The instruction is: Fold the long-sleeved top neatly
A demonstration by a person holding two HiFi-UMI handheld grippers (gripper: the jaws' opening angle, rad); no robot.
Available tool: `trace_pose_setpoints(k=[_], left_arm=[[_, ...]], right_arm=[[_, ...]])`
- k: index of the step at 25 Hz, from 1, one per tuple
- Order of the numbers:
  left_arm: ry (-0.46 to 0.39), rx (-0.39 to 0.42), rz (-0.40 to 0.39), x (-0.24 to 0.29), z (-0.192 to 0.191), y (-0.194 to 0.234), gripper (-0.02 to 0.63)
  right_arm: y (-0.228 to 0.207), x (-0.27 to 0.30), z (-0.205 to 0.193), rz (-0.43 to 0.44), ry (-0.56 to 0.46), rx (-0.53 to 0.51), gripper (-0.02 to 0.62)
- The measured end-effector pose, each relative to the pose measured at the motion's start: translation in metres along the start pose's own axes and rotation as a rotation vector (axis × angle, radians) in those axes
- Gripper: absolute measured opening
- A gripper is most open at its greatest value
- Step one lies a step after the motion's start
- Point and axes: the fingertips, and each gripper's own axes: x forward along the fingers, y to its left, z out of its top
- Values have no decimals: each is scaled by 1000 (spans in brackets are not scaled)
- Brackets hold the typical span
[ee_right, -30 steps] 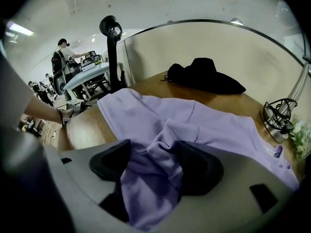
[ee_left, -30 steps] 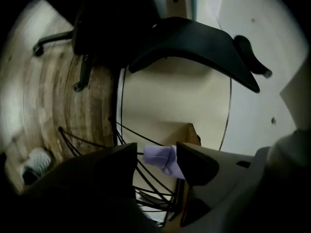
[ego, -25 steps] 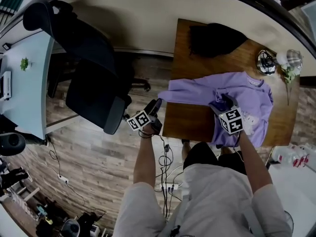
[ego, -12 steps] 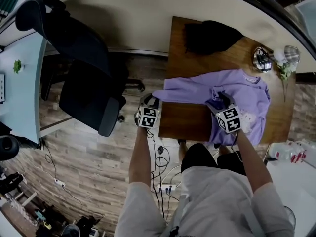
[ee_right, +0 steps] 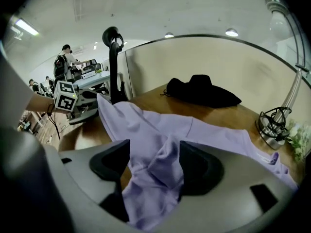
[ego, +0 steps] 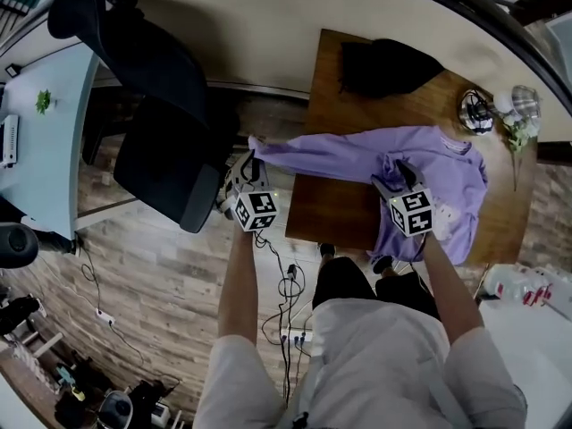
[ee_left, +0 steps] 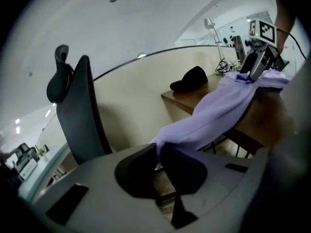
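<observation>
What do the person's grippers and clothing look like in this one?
The left gripper and right gripper have grey bodies, black curved pads and a white cube of black square markers. The person wears a light grey short-sleeved shirt.

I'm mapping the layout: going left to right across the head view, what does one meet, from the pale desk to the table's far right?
Pale desk → black office chair → left gripper → purple top's stretched sleeve → right gripper → wire object

Office chair point(ego: 165, 164) stands left of the table point(ego: 335, 208), just beside the stretched sleeve's point(ego: 313, 155) end. Front-left wood is bare; top point(ego: 451, 172) covers the right half (black cloth point(ego: 389, 65), wire holder point(ego: 476, 113) far back).
</observation>
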Motion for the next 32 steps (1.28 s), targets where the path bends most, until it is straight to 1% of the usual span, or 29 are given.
trace_pose_setpoints(k=[4, 7, 10, 12, 14, 15, 17, 21, 23, 25, 26, 27, 30, 32], left_arm=[[-91, 171, 76, -21, 58, 17, 41], [-144, 290, 108, -35, 98, 14, 41], [-189, 378, 101, -52, 139, 2, 41], [-205, 419, 85, -63, 159, -4, 41], [-219, 436, 64, -71, 178, -12, 41], [-229, 447, 57, -76, 188, -17, 41], [-259, 494, 45, -85, 210, -31, 41], [-334, 626, 46, -106, 256, -62, 41], [-364, 683, 60, -114, 273, -74, 41], [-395, 728, 56, -119, 289, -83, 42], [-409, 752, 50, -122, 296, -88, 41], [-419, 777, 47, -125, 302, -93, 41], [-443, 852, 37, -134, 319, -111, 43], [-458, 918, 29, -140, 330, -123, 42]], right_arm=[[30, -12, 41, 58, -106, -49, 321], [62, -22, 80, 143, -196, -66, 298], [87, -37, 123, 227, -288, -30, 295], [101, -46, 148, 244, -336, -60, 293], [115, -53, 162, 255, -360, -114, 288], [121, -57, 166, 264, -365, -133, 284], [129, -68, 172, 289, -384, -149, 258], [127, -99, 180, 345, -431, -121, 215], [120, -113, 181, 354, -450, -123, 206], [109, -125, 182, 346, -468, -134, 197], [103, -131, 182, 339, -474, -140, 158], [96, -136, 181, 337, -479, -143, 146], [82, -154, 177, 358, -489, -128, 149], [76, -163, 175, 357, -495, -143, 147]])
